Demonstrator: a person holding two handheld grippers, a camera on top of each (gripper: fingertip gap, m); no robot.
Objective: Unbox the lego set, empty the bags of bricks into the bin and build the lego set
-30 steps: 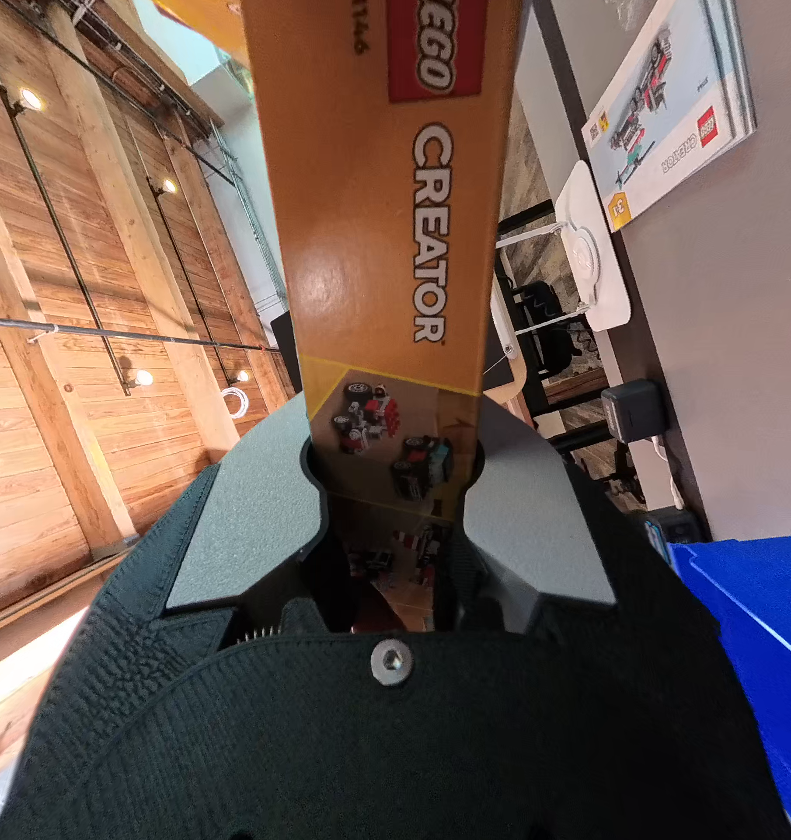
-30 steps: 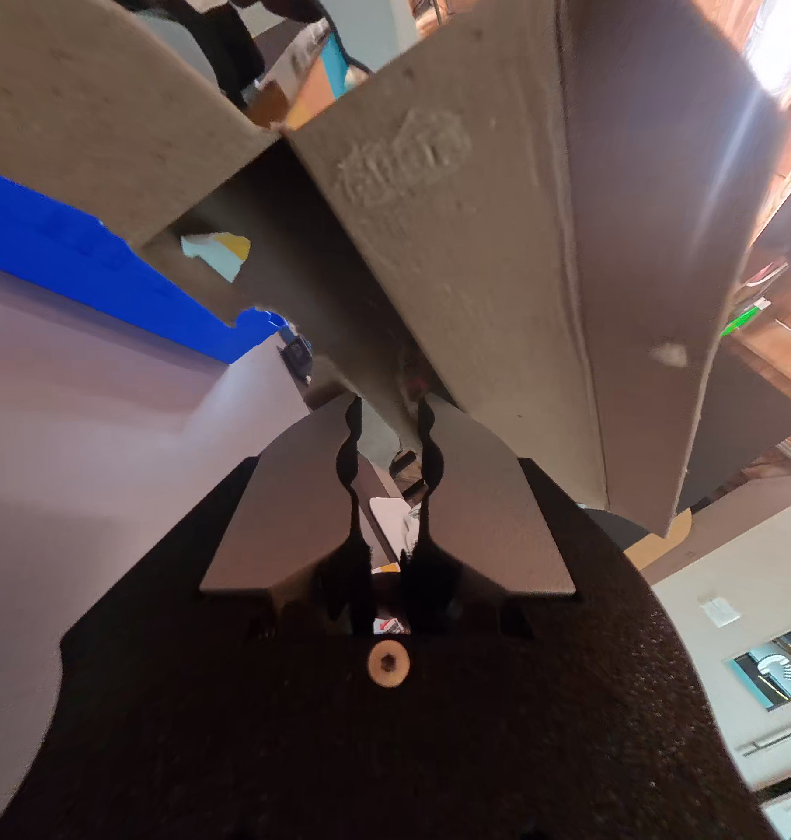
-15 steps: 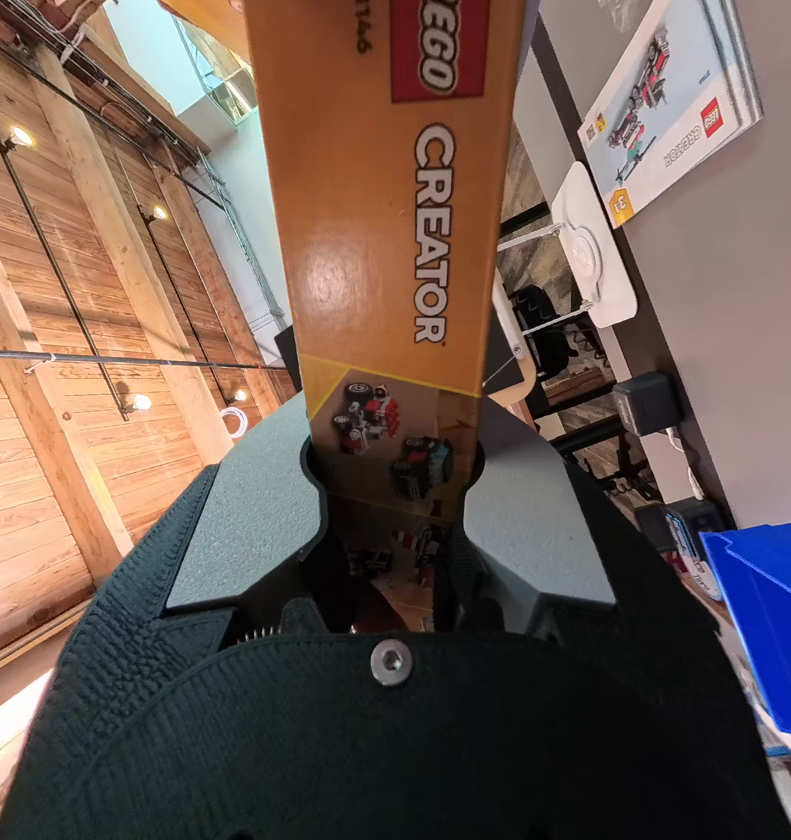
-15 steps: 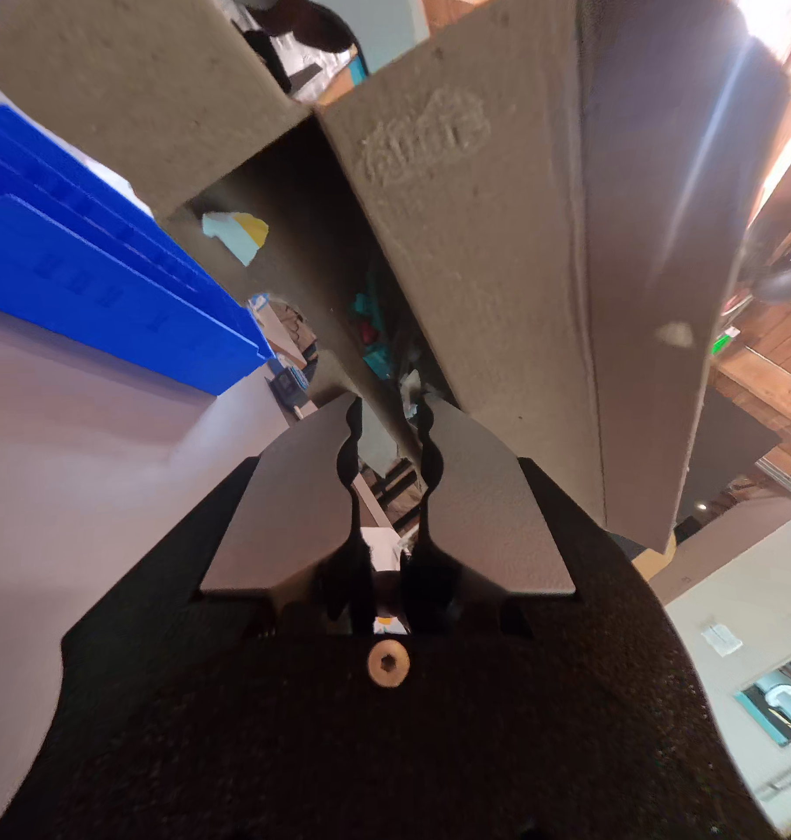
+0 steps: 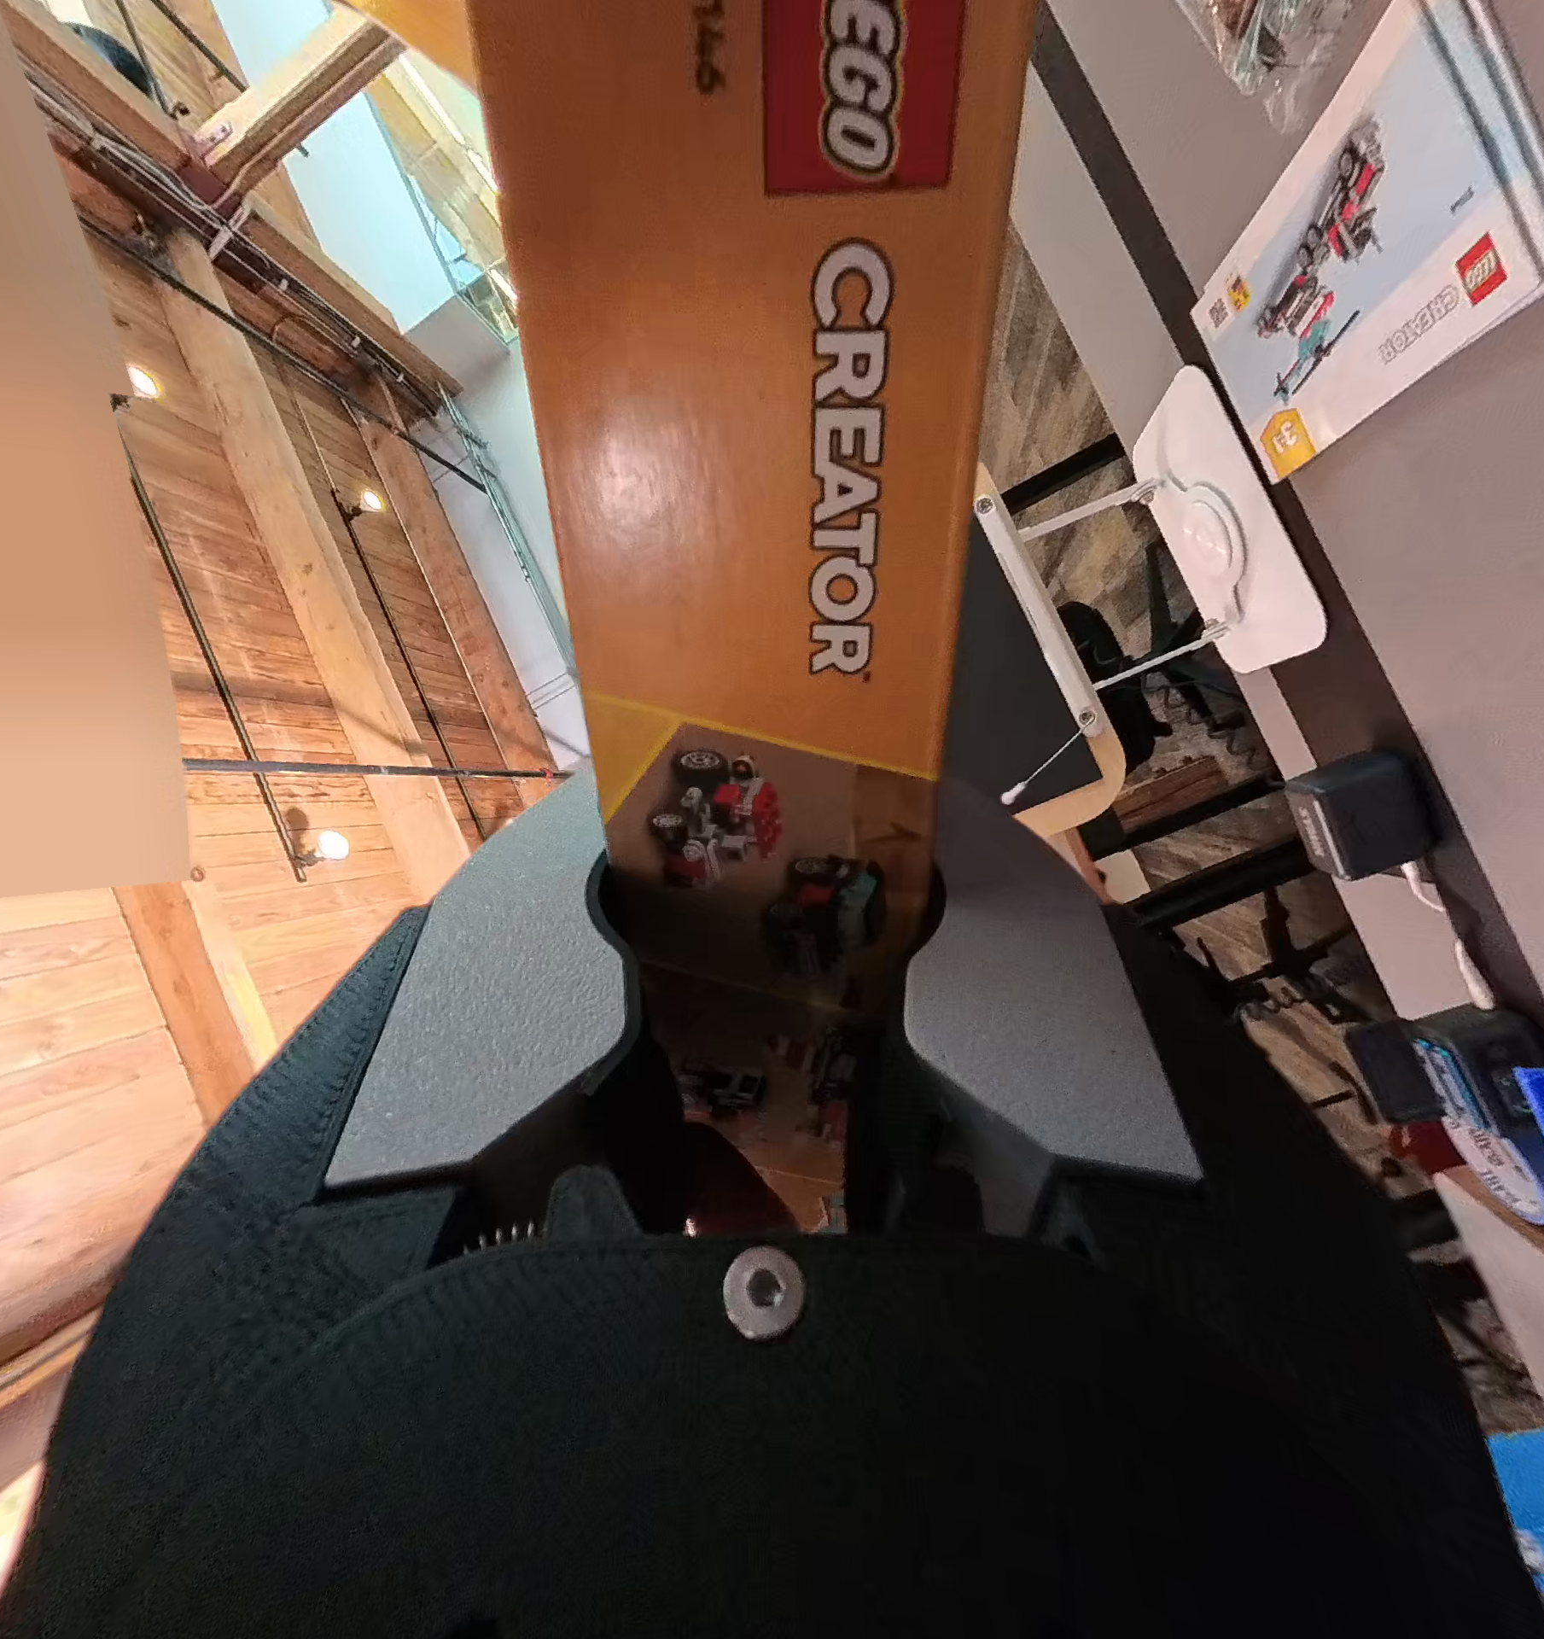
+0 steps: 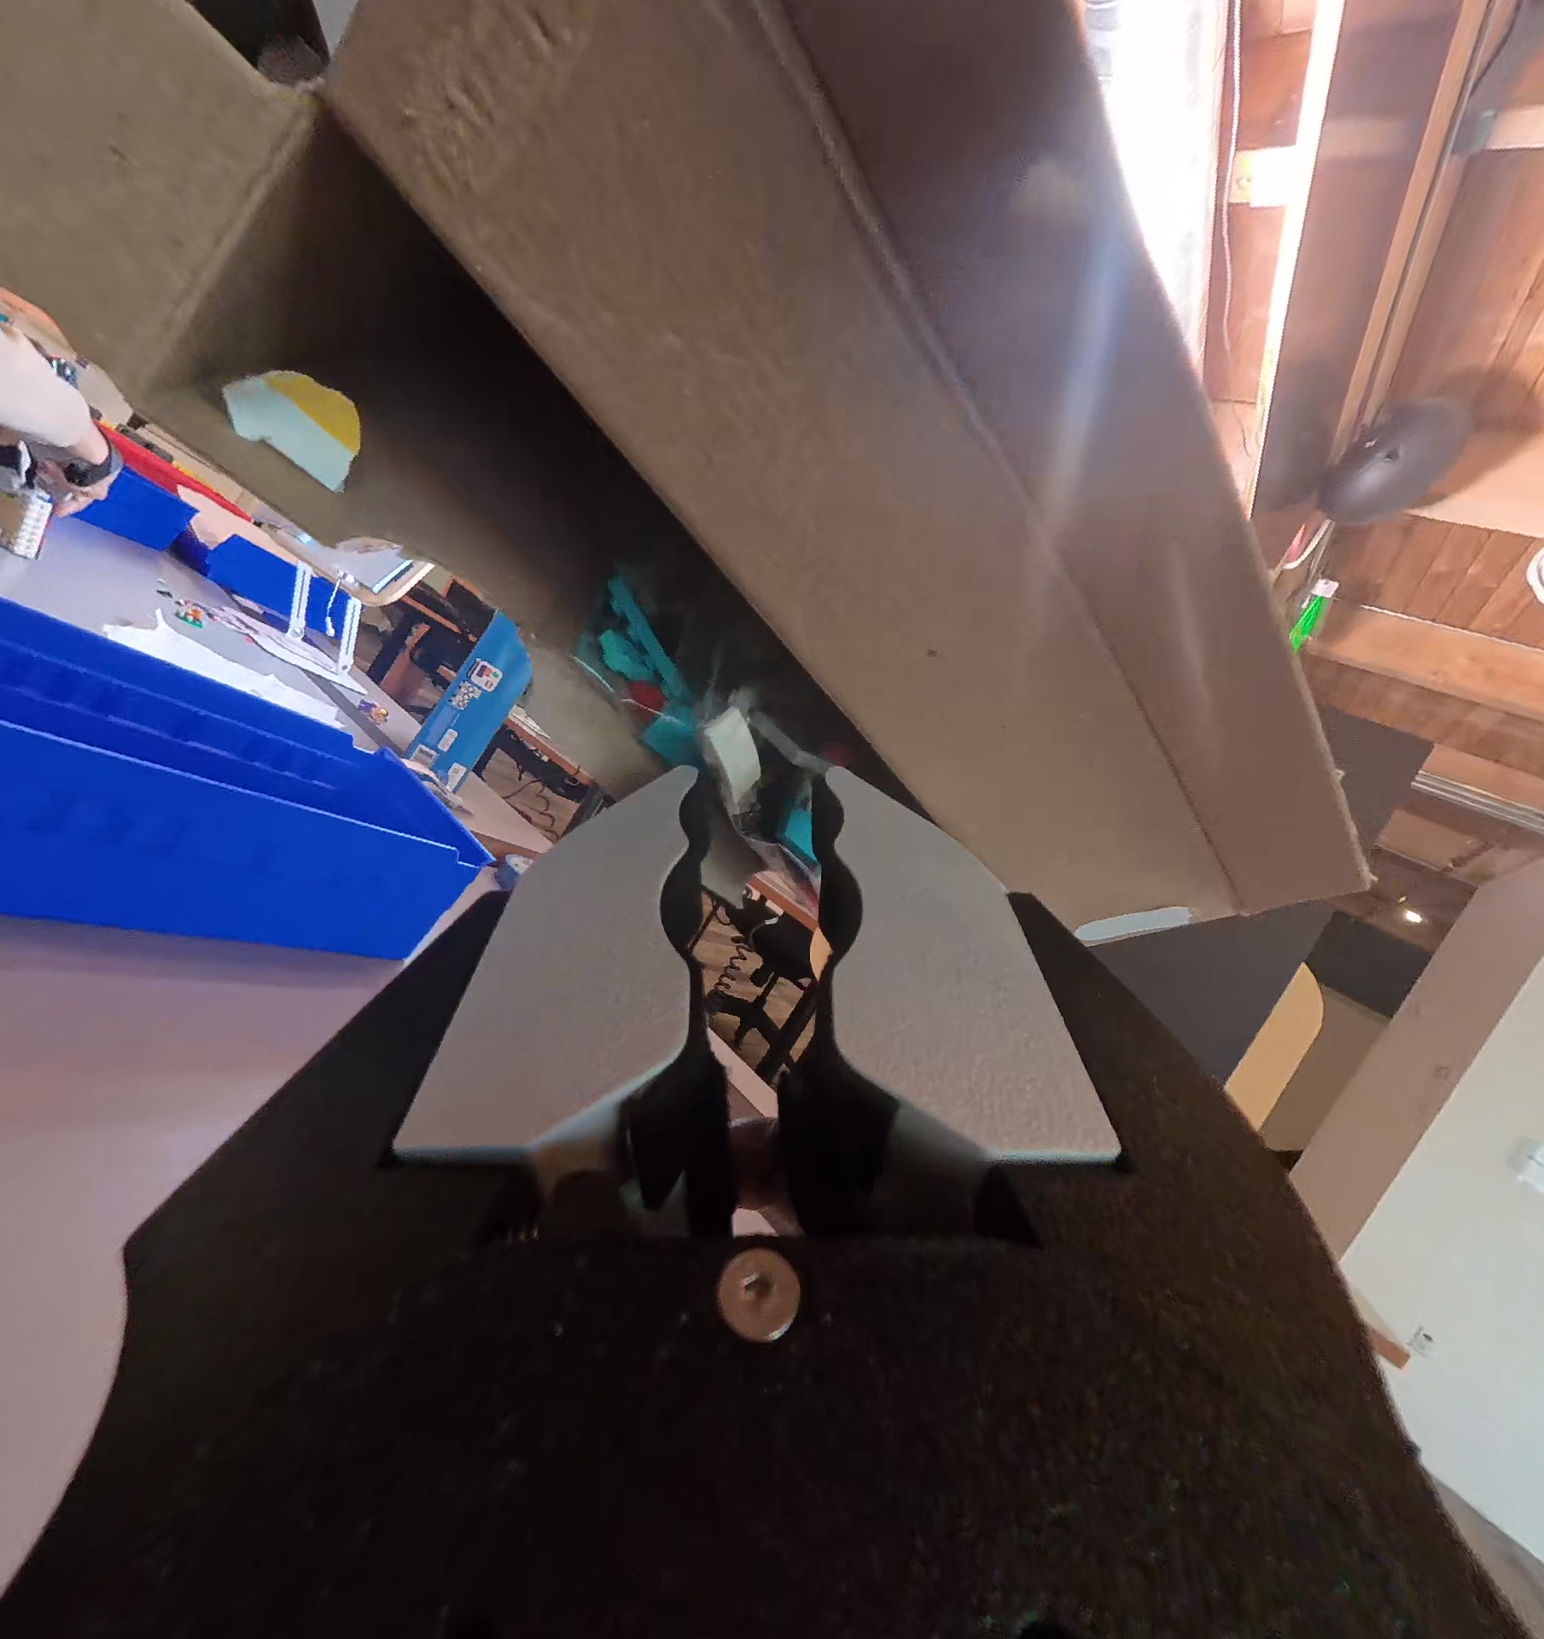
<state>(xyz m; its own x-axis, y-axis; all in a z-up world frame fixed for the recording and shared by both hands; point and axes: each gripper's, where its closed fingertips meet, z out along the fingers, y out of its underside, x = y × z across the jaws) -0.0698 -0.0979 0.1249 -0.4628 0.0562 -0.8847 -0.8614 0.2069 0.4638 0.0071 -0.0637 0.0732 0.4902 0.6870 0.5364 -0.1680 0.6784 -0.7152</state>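
Open workspace — timber plank walls [image 5: 325,887], desks [image 6: 529,763], blue bins [image 6: 174,825].

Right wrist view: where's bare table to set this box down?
Bare grey table lies on the near side of the blue bin, at lower left. Behind the bin it is crowded: loose bricks, paper, a white stand.

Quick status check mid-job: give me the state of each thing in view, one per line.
Orange cardboard lego box: lifted off the table, end flaps open, clamped by left tongs.
Clear bag of bricks: at the box's open mouth, just ahead of the right tongs' tips; contact unclear.
Left tongs: shut on the box.
Right tongs: narrowly open.
Blue plastic bin: resting on the table.
Light blue instruction booklet: closed, flat on the table.
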